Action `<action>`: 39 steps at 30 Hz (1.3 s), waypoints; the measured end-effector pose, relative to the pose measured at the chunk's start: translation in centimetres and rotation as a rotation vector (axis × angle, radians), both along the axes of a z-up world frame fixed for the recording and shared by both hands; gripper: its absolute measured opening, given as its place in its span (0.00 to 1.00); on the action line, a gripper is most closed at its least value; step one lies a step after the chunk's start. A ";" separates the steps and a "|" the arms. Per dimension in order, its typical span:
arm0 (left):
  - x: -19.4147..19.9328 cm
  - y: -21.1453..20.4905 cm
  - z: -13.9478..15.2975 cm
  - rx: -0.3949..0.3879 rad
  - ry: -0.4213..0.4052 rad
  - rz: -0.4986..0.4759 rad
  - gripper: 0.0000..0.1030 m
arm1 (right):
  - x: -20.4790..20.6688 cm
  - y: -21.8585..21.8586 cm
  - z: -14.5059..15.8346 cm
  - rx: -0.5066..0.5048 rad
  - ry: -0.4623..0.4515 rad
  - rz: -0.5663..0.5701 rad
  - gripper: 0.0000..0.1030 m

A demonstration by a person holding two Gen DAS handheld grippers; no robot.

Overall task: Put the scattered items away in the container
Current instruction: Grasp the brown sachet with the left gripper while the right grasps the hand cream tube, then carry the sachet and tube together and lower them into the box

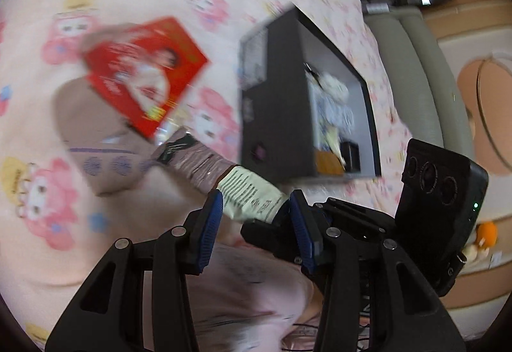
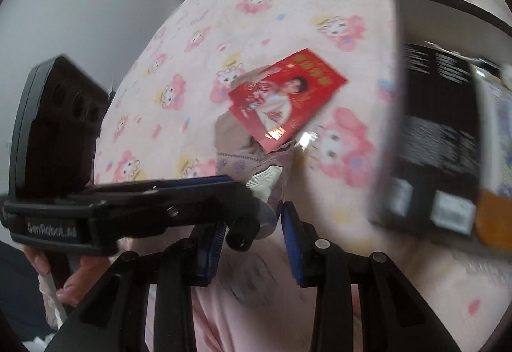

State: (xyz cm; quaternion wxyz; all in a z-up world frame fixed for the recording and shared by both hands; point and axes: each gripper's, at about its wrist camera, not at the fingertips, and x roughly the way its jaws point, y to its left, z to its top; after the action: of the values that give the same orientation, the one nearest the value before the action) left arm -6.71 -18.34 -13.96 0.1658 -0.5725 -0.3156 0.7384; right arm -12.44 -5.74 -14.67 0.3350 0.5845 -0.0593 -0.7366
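My left gripper (image 1: 254, 208) is shut on the white-labelled end of a mauve tube (image 1: 204, 161), held just above the pink cartoon-print bedsheet. The tube also shows in the right wrist view (image 2: 272, 182), clamped by the left gripper's fingers (image 2: 192, 184). My right gripper (image 2: 252, 240) is open and empty, right behind the left gripper. A red packet (image 1: 147, 70) lies on a beige pouch (image 1: 96, 140) further on; both show in the right wrist view, packet (image 2: 284, 99) and pouch (image 2: 233, 140). The dark box container (image 1: 275, 96) with several items inside stands to the right.
The container shows in the right wrist view (image 2: 438, 134) at the right edge. A grey headboard (image 1: 416, 64) stands past the bed's edge. An orange toy (image 1: 486, 233) lies on the floor. White wall (image 2: 80, 0) lies left of the bed.
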 end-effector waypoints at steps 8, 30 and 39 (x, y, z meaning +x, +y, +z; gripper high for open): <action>0.6 8.5 -0.7 0.001 -0.028 -0.145 0.43 | 3.9 9.6 0.2 -0.041 -0.030 -0.074 0.27; -1.2 13.1 -7.4 -0.333 -0.236 -0.118 0.63 | 3.4 19.5 -4.8 0.033 -0.109 -0.271 0.43; -0.5 12.7 -6.8 -0.190 -0.189 -0.143 0.62 | 3.8 20.2 -6.0 -0.036 -0.121 -0.327 0.44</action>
State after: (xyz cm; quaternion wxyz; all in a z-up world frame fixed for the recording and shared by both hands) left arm -7.24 -5.68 -20.78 0.1325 -0.6737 -0.2169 0.6940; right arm -8.69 14.51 -20.64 0.2169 0.6042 -0.1869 -0.7436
